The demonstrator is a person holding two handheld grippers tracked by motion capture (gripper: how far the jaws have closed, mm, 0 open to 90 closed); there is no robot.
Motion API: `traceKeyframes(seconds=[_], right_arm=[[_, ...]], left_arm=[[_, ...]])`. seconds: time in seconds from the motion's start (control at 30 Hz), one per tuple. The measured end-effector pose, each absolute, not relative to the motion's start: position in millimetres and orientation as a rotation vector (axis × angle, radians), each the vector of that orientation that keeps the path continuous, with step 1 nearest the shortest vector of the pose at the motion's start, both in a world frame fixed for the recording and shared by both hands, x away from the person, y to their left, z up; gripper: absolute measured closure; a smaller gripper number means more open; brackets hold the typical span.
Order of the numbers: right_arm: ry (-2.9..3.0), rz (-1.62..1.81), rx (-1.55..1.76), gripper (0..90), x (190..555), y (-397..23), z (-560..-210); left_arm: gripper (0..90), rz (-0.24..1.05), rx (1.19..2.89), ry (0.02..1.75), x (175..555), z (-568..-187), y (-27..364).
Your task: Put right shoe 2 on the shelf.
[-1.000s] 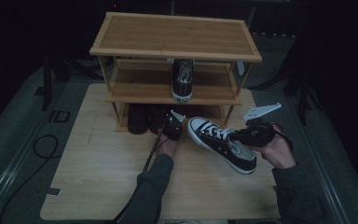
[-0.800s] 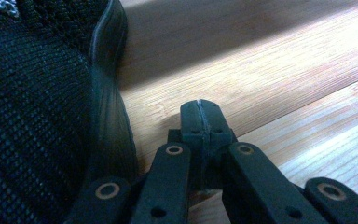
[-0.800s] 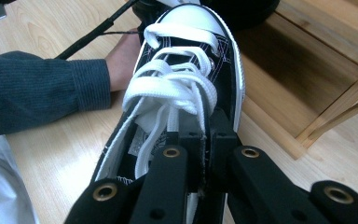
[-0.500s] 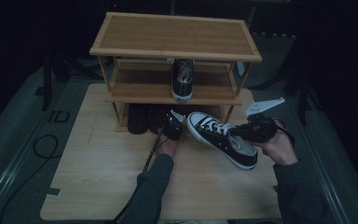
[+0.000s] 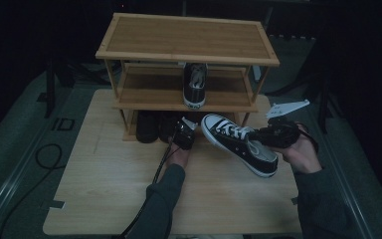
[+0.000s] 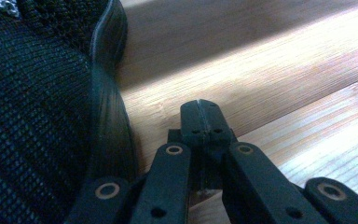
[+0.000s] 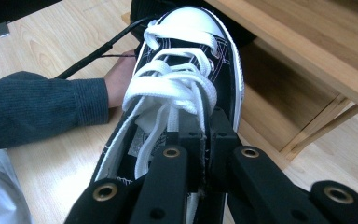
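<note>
Sneaker [image 5: 238, 143], black with white laces and a white toe cap, is held near the centre right of the high view, its toe toward the rack [image 5: 186, 55] and its heel toward the right edge. It seems lifted a little over the bench [image 5: 104, 194], tilted, though I cannot tell this surely. The right gripper [image 5: 266, 137] grips it at the heel end; in the right gripper view the jaws are pressed together on the side wall of the shoe's opening [image 7: 200, 140], just beside the laces.

The left gripper [image 5: 184, 133] is at the centre of the high view, just left of the sneaker's toe, in front of the lowest level of the rack. Its jaws are pressed together with nothing between them [image 6: 200, 119], and in the left gripper view a dark shoe [image 6: 37, 116] lies near them at the left.

A second sneaker [image 5: 195, 84] stands on the middle shelf, upper centre of the frame, heel toward the person. Dark shoes [image 5: 151, 127] stand under the rack, at the left of the left gripper.
</note>
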State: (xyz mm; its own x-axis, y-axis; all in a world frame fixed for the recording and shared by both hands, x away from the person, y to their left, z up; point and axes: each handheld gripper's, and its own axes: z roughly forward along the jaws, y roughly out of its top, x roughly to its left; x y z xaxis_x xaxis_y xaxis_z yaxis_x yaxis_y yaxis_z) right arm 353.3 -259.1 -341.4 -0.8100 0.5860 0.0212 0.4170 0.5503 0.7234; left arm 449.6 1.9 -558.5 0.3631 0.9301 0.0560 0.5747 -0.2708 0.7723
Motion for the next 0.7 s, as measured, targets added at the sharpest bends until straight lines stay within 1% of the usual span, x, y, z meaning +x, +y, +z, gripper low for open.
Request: traceKeyframes(seconds=[0.7], right_arm=[[2.520,1.132,0.856,87.8,358.8,-264.2,-323.7]], left_arm=[[90.0,0.682,1.961,1.301,449.7,-558.6,1.9]])
